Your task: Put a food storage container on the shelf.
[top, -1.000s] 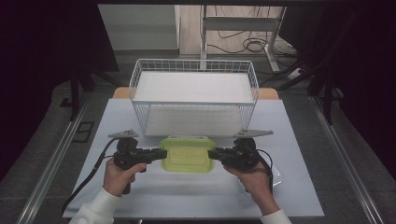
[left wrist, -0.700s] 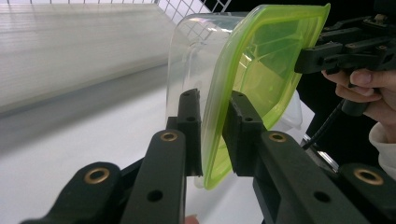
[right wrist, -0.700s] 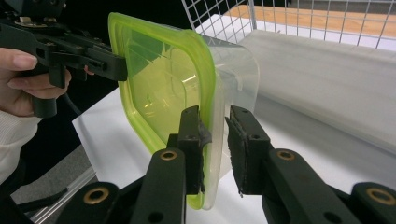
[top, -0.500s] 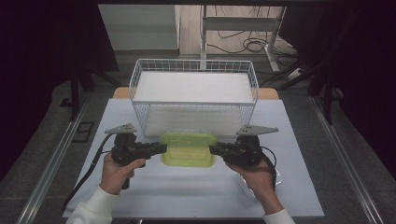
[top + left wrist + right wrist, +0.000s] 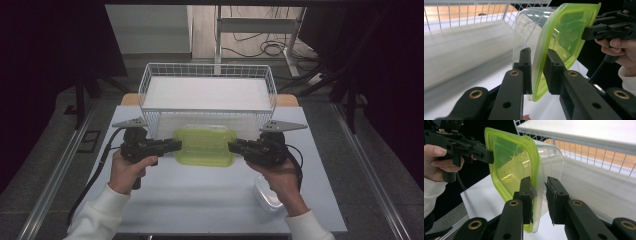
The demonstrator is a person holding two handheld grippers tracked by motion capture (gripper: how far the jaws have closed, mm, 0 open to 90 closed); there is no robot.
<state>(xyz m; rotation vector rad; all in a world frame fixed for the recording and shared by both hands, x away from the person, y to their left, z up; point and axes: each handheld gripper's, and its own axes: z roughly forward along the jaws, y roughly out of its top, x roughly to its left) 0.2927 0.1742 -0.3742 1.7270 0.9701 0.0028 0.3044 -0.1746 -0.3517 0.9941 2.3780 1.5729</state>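
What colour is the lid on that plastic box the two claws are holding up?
The lid is translucent lime green; the left gripper view shows it best.

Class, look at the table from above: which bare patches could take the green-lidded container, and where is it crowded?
Free: the white tabletop between the forearms, below the green-lidded container, and the wire basket floor. Crowded: the strip in front of the basket, where the left claw and right claw meet the container, and the right front corner, with a clear tub.
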